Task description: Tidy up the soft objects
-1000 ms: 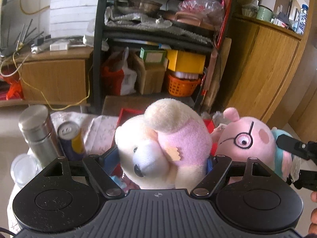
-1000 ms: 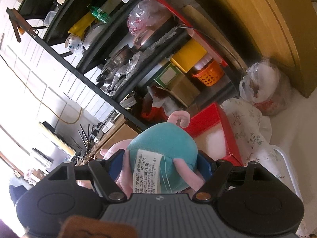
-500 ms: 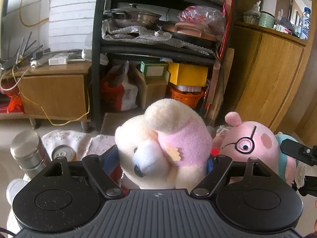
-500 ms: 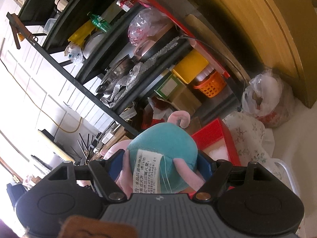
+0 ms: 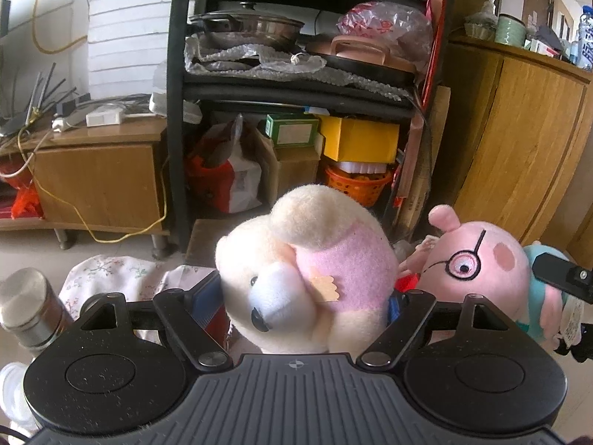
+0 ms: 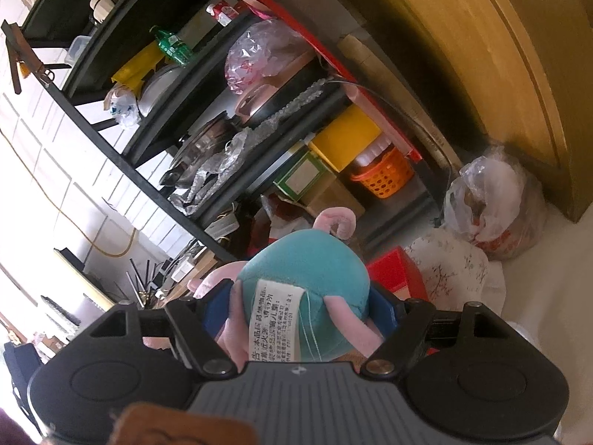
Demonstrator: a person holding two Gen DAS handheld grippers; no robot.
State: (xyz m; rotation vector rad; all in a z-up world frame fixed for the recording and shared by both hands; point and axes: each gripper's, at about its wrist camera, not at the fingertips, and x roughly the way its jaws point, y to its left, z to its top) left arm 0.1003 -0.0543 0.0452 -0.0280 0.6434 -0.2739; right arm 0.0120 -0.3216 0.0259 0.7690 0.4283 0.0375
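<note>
Transport step, both toys aloft above the tabletop (image 5: 111,270). Left claw (image 5: 302,296) is clamped on the cream-and-pink bear plush (image 5: 307,270); right claw (image 6: 300,307) is clamped on the pig plush (image 6: 304,282) by its teal body. Next move, judged: lower each toy into the red box (image 6: 398,272), then release.

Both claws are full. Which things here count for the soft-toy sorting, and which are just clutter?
Job:
cream bear plush in left claw
pink pig plush in right claw
red box

Clutter:
steel flask
orange basket
steel pot
</note>
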